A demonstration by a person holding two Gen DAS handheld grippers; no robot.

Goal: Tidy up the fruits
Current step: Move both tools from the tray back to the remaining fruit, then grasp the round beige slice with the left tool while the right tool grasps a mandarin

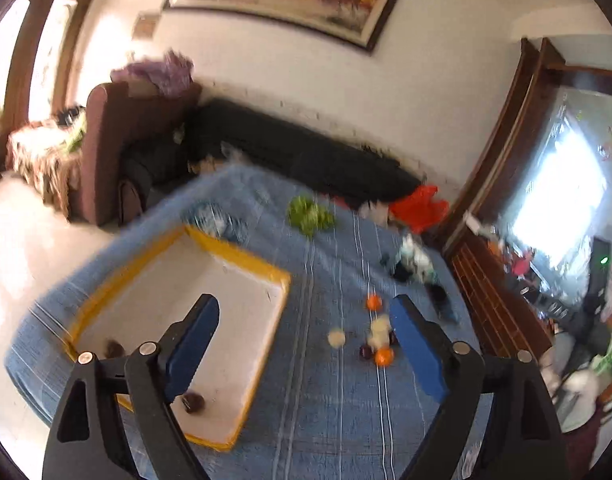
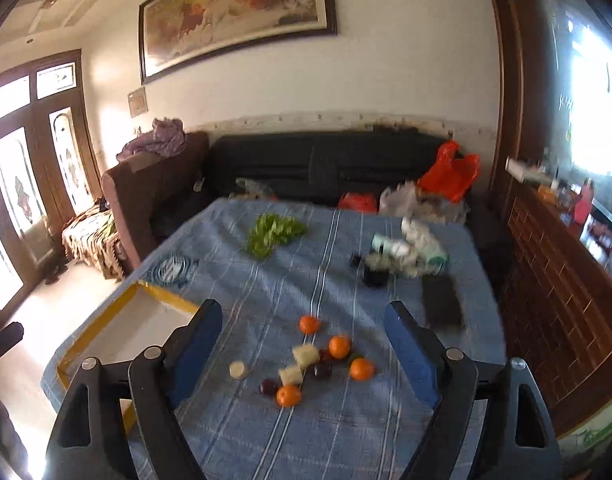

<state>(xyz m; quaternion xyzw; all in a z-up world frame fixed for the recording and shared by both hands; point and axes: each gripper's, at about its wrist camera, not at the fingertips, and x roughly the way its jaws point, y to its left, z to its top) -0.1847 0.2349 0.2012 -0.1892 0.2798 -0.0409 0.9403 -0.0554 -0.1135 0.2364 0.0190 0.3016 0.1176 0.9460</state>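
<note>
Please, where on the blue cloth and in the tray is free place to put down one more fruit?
Most of the tray's white floor is bare; only two dark fruits lie near its close edge. The cloth between greens and fruit pile is free. Crowded: the pile, the far-right clutter.

Orange fruits (image 2: 339,346); blue striped cloth (image 2: 266,288); yellow-rimmed white tray (image 1: 242,256).

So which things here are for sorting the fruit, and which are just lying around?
For the job:
- oranges
- dark plums
- pale fruit chunks
- yellow-rimmed tray, two dark fruits already in it
- left gripper and right gripper, both open and empty

Just lying about:
- green leafy bunch
- orange plastic bag
- white packets
- dark flat case
</note>
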